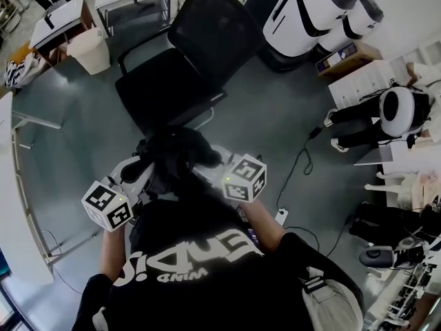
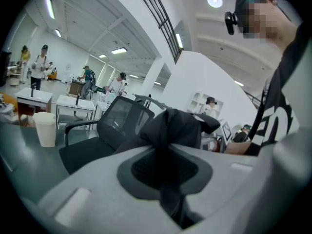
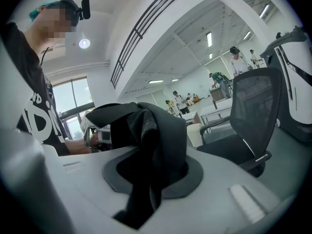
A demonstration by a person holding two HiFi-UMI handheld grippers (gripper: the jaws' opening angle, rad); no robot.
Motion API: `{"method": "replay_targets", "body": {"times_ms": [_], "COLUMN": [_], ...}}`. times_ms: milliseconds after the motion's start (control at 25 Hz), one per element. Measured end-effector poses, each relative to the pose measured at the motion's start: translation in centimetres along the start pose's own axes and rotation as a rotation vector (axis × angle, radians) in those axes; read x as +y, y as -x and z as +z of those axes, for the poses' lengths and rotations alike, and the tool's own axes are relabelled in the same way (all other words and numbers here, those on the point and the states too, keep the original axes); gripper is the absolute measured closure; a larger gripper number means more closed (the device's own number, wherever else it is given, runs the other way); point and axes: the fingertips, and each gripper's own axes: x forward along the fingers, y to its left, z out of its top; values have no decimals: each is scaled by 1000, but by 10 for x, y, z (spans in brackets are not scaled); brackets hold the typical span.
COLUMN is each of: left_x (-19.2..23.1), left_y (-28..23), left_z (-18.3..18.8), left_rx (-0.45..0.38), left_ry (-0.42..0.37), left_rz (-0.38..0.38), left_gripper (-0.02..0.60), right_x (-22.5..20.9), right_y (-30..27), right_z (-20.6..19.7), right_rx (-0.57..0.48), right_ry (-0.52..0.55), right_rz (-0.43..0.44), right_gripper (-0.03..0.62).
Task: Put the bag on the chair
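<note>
Left tongs (image 1: pixel 141 172), right tongs (image 1: pixel 213 158) pinching bag (image 1: pixel 172 154); chair (image 1: pixel 172 94) ahead, bin (image 1: pixel 89 50) beyond

Place: open-plan lab or office hall
Furniture: black mesh office chair (image 1: pixel 200 54), white benches (image 2: pixel 73 104)
Equipment: large white machines (image 1: pixel 310 12), cables (image 1: pixel 300 171) across grey floor (image 1: pixel 275 116)
Ceiling: strip lights (image 2: pixel 118 50)
Occupants: people (image 2: pixel 38 67) standing at far benches

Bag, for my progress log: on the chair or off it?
Off: the bag hangs between left gripper and right gripper, jaws shut on it, short of the chair.
</note>
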Motion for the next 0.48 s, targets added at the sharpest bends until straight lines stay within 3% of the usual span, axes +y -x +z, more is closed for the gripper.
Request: {"method": "replay_targets", "body": {"times_ms": [200,480], "left_x": [2,-4], "left_y": [-12,-4], "left_z": [21,61], "left_rx": [-13,-34], "left_ry": [-14,-41], "left_rz": [20,-49], "left_gripper": [535,535], "right_x": [-14,-6], "right_y": [1,1], "right_z": [23,67], "right_rx": [19,5], "right_ry": [23,87], "right_rz": [0,-31], "right_gripper": [514,514]}}
